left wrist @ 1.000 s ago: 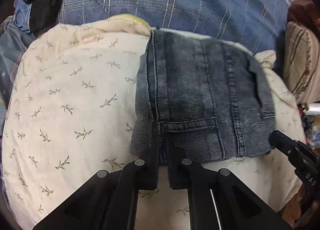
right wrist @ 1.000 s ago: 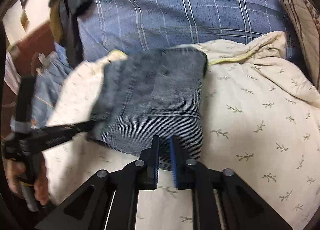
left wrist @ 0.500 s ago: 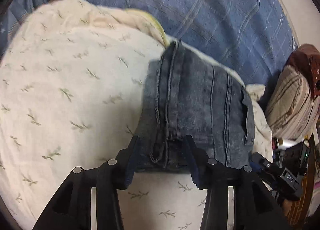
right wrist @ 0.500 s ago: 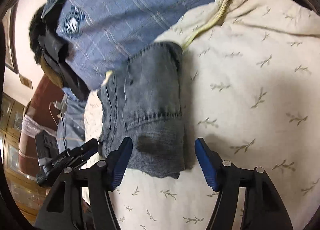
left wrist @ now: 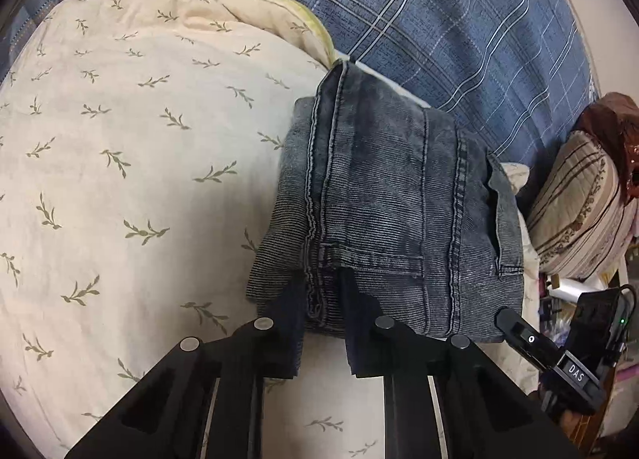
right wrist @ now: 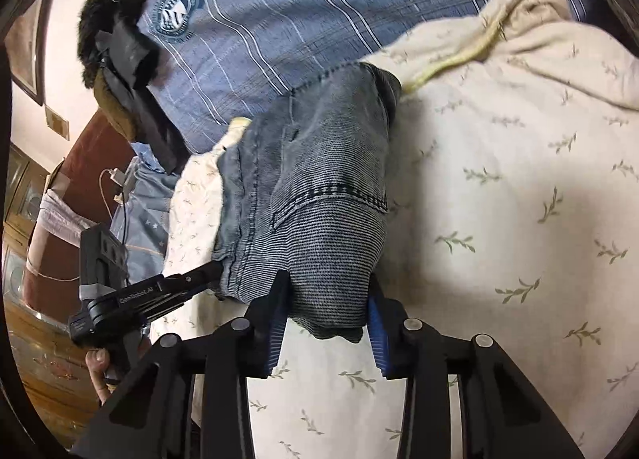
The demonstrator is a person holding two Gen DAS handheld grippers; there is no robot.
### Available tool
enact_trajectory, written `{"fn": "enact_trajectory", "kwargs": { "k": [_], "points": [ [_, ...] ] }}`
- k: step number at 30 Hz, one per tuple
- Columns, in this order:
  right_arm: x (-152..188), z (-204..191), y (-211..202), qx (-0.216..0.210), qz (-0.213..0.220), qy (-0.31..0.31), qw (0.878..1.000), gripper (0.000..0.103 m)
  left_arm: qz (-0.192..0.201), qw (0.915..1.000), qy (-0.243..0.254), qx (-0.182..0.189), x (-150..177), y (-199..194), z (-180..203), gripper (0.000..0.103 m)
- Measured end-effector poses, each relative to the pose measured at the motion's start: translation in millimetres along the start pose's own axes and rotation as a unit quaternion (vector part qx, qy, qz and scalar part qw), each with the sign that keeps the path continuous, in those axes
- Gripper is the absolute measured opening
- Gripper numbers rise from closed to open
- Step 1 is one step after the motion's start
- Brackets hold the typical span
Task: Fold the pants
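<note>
Left wrist view: left gripper [left wrist: 321, 305] and right gripper [right wrist: 325, 317], jaws just closing, pinch the pants' [left wrist: 383, 203] near edge, bundle stretching toward twelve o'clock.

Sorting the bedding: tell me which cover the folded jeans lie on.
Under the jeans: the cream leaf-print quilt, not the blue plaid sheet or striped pillow.

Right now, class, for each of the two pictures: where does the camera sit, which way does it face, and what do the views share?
Left wrist: on the left hand-held gripper, facing down at the folded jeans; its fingers clamp the near edge.
Right wrist: on the right hand-held gripper, facing down at the jeans' other near corner, gripped; a hand shows.
Shared: jeans, leaf-print quilt, plaid blanket, each other's gripper.
</note>
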State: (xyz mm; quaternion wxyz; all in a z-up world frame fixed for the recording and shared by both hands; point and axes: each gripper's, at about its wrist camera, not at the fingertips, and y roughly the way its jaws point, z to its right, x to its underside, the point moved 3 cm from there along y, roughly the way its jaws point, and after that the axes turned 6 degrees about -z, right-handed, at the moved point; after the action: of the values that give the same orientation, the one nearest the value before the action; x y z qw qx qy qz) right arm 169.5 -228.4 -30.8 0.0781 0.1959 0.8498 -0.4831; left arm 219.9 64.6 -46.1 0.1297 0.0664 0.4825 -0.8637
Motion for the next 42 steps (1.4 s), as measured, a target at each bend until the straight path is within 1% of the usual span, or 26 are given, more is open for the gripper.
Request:
{"fn": "enact_trajectory", "kwargs": {
  "k": [2,5,7,8,10,11,12,14,18,20,22,23,24,25,27,28,29,31,34,35,36,37,38,39,40,42],
  "points": [
    [0.3,6.3,5.2,0.001,-0.008,0.008,1.000,0.040,-0.006,0.9999,0.007,-0.004,-1.8,0.9,-1.0,0.016],
    [3.2,19.5,17.7,0.009,-0.029,0.023,0.999,0.057,-0.022,0.9997,-0.008,0.001,-3.8,7.8,-6.6,0.021],
    [0.9,18.8,10.8,0.007,-0.022,0.025,0.999,0.059,-0.024,0.9995,-0.015,0.015,-7.4,5.7,-6.3,0.024],
    [-0.5,15.9,5.6,0.005,-0.014,0.018,1.000,0.060,-0.017,0.9996,-0.015,0.016,-9.3,0.1,-5.8,0.027],
    [-4.9,8.8,-7.0,0.003,0.004,0.004,1.000,0.069,0.001,1.0000,-0.006,0.004,-11.2,-9.5,-3.6,0.035],
    [-8.5,6.4,-11.4,0.001,0.009,0.001,1.000,0.073,0.013,0.9999,0.003,-0.009,-14.6,-15.8,0.1,0.041],
    [-13.7,4.1,-14.3,-0.002,0.012,-0.002,1.000,0.073,0.019,0.9996,0.010,-0.017,-19.0,-19.6,4.6,0.048],
    [-31.4,0.8,-14.0,-0.007,0.008,-0.005,1.000,0.073,0.015,0.9993,0.023,-0.027,-32.5,-21.4,14.5,0.050],
    [-81.4,7.0,2.7,-0.012,0.003,-0.015,1.000,0.075,0.013,0.9998,0.016,-0.009,-73.7,-7.2,22.4,0.058],
    [-103.1,22.3,15.1,-0.024,0.001,0.008,1.000,0.076,0.012,0.9999,0.006,0.001,-90.4,10.0,11.9,0.056],
    [-110.0,38.8,25.7,-0.064,-0.001,0.035,0.997,0.076,0.002,0.9993,-0.027,0.026,-92.7,27.1,-1.1,0.055],
    [-108.9,44.6,32.3,-0.076,-0.006,0.043,0.996,0.076,-0.004,0.9984,-0.041,0.039,-91.4,33.4,-5.1,0.051],
    [-107.5,49.9,36.9,-0.071,-0.006,0.051,0.996,0.076,-0.008,0.9982,-0.045,0.038,-91.4,38.0,-7.4,0.040],
    [-107.5,55.2,42.1,-0.065,-0.007,0.057,0.996,0.074,-0.010,0.9981,-0.048,0.037,-92.2,40.8,-8.9,0.037],
    [-107.3,58.7,51.0,-0.079,-0.019,0.059,0.995,0.039,-0.008,0.9974,-0.048,0.054,-91.8,40.3,-7.8,0.023],
    [-106.6,58.1,52.9,-0.080,-0.023,0.056,0.995,0.038,-0.006,0.9977,-0.043,0.052,-91.3,39.3,-6.3,0.020],
    [-106.3,53.2,51.4,-0.072,-0.021,0.040,0.996,0.027,-0.005,0.9982,-0.036,0.049,-89.6,35.8,-3.6,0.015],
    [-105.1,41.2,40.5,-0.068,-0.016,0.021,0.997,0.021,-0.008,0.9963,-0.048,0.072,-86.1,22.7,-1.7,0.013],
    [-104.1,26.9,20.5,-0.097,-0.002,0.017,0.995,0.020,0.000,0.9936,-0.048,0.102,-83.7,-2.5,-4.5,0.013],
    [-103.9,24.9,19.2,-0.097,-0.001,0.018,0.995,0.025,-0.003,0.9922,-0.057,0.111,-85.4,-2.8,-8.9,0.014],
    [-103.7,26.6,21.7,-0.094,-0.004,0.023,0.995,0.033,-0.014,0.9915,-0.069,0.110,-88.2,3.7,-15.9,0.017],
    [-104.3,29.9,28.7,-0.079,-0.009,0.023,0.997,0.036,-0.027,0.9922,-0.072,0.098,-89.9,11.8,-21.6,0.018],
    [-104.4,35.4,37.8,-0.050,-0.014,0.021,0.998,0.046,-0.031,0.9942,-0.069,0.076,-92.3,20.4,-27.5,0.023],
    [-105.0,38.3,44.9,-0.032,-0.020,0.023,0.999,0.053,-0.024,0.9957,-0.068,0.059,-94.1,26.6,-31.8,0.034],
    [-105.0,43.9,49.4,-0.034,-0.027,0.029,0.999,0.056,-0.019,0.9957,-0.071,0.056,-96.4,30.8,-35.8,0.038],
    [-109.3,47.9,42.8,-0.070,-0.022,0.048,0.996,0.060,-0.007,0.9940,-0.084,0.070,-100.5,25.9,-36.3,0.039]
  ]
}}
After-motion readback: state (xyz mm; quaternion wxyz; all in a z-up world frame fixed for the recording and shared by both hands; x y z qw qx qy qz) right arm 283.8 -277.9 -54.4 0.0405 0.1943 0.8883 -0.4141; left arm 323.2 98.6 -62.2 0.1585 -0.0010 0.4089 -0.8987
